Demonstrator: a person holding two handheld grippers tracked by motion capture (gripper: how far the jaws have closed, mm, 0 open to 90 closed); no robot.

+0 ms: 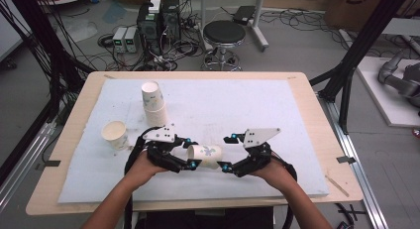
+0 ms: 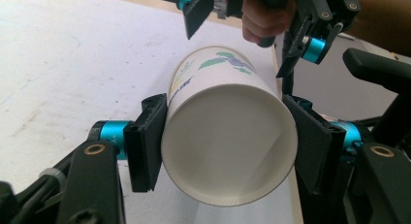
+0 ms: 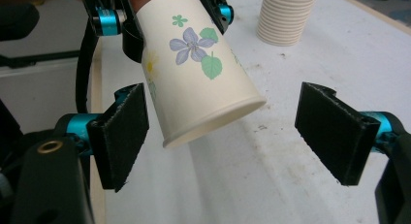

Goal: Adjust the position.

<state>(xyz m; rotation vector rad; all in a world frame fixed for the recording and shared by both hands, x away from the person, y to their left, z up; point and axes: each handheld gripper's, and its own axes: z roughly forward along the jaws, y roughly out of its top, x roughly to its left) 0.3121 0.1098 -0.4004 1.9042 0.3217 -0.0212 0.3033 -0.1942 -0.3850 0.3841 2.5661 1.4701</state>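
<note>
A white paper cup [image 1: 205, 156] printed with a purple flower lies on its side in the air above the white sheet. My left gripper [image 1: 190, 153] is shut on its narrow base end; in the left gripper view both pads [image 2: 145, 141] press the cup [image 2: 228, 136] from either side. My right gripper [image 1: 225, 152] faces it from the right, open wide. In the right gripper view the cup's rim end [image 3: 194, 73] reaches in between the black pads [image 3: 334, 132] and touches neither. A hand holds each gripper.
A stack of paper cups [image 1: 153, 105] [image 3: 286, 15] stands at the sheet's back left, and a single upright cup [image 1: 115, 135] stands left of my left hand. The white sheet [image 1: 247, 105] covers most of the wooden table [image 1: 317, 120]. A stool and computer boxes stand on the floor beyond.
</note>
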